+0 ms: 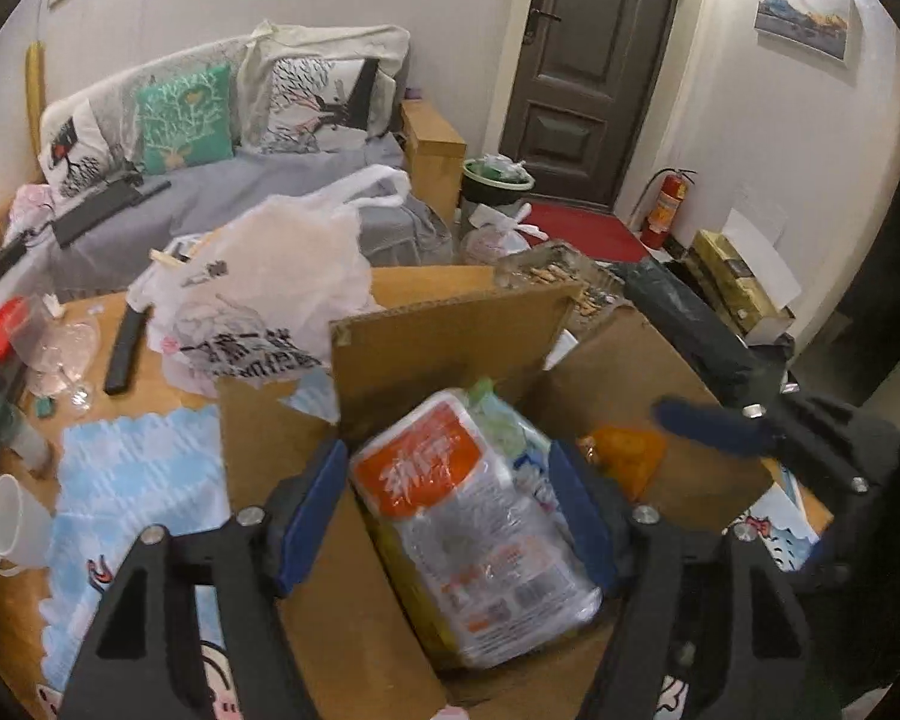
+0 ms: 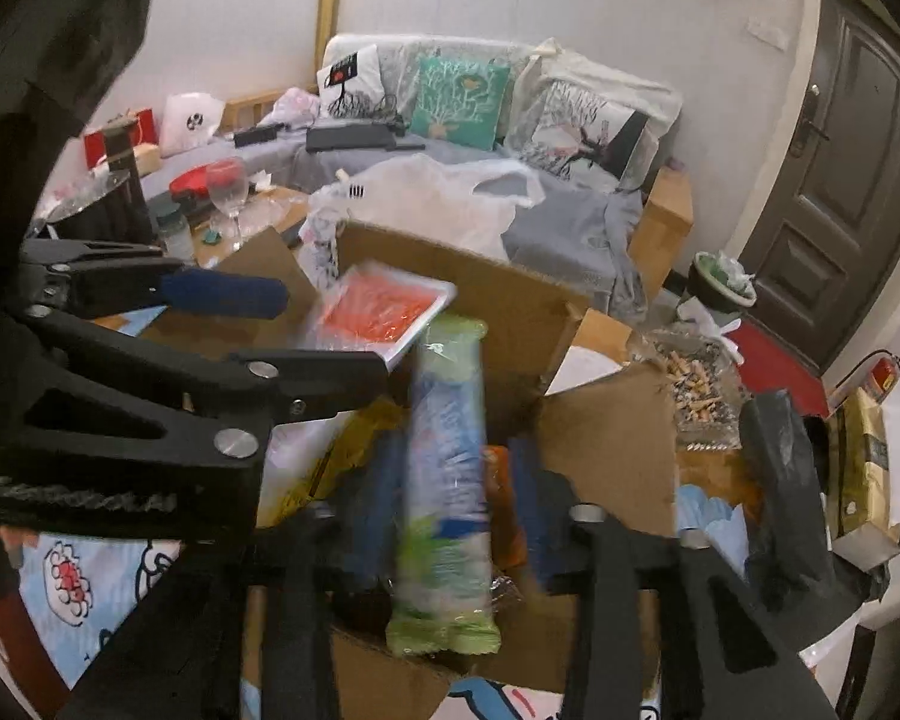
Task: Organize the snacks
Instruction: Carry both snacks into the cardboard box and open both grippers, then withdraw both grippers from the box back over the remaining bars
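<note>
Cluttered living room, sofa [image 1: 222, 180] upper left; low centre, a cardboard box [image 1: 450, 336] on the table [image 1: 90, 324]. Left claw [image 1: 450, 504] clamps an orange-white snack pack [image 1: 468, 516], right claw [image 2: 450, 480] a green-blue packet [image 2: 447, 480]. Crowded together over the box, the packs could snag or slip.

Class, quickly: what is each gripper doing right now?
Left gripper: shut on the orange-and-white snack pack.
Right gripper: shut on the green-and-blue snack pack.
</note>
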A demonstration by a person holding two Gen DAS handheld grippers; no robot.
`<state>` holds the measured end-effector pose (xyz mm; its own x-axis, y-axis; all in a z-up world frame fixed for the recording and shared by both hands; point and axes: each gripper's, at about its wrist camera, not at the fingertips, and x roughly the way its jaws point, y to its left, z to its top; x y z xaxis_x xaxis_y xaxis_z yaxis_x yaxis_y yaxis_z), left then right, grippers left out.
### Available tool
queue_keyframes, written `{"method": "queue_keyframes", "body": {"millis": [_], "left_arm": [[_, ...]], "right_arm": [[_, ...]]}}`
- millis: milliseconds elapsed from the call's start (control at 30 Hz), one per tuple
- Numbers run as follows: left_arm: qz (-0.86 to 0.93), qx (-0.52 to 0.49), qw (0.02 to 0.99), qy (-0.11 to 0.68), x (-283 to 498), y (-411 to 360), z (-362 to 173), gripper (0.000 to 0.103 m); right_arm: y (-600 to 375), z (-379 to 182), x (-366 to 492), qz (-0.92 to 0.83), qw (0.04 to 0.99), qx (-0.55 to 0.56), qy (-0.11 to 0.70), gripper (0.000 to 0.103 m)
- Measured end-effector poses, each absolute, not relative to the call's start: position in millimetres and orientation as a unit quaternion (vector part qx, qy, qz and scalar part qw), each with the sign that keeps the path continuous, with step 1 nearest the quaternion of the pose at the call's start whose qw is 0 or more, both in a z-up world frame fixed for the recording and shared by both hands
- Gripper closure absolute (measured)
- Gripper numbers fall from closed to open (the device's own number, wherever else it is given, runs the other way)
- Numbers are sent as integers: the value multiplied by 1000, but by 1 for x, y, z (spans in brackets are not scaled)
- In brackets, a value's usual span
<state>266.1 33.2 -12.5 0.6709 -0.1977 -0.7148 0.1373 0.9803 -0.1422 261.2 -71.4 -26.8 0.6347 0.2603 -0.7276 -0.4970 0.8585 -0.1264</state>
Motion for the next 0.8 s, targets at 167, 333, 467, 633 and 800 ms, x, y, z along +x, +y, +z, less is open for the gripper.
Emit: {"method": "queue_keyframes", "body": {"millis": [167,333,467,633,800], "left_arm": [[-93,-41,916,387,259,37,-6,31],[-106,-21,931,350,223,37,11,20],[-130,-6,937,325,176,37,13,19],[-151,-10,937,314,117,38,-7,19],[-150,-12,935,320,73,38,-44,19]], "right_arm": [[-77,-18,247,215,894,-164,358,52],[-86,-9,226,229,897,-154,345,52],[-102,-3,191,261,899,-131,328,52],[-117,-19,138,303,888,-105,330,52],[-129,-60,93,347,864,-76,358,52]]}}
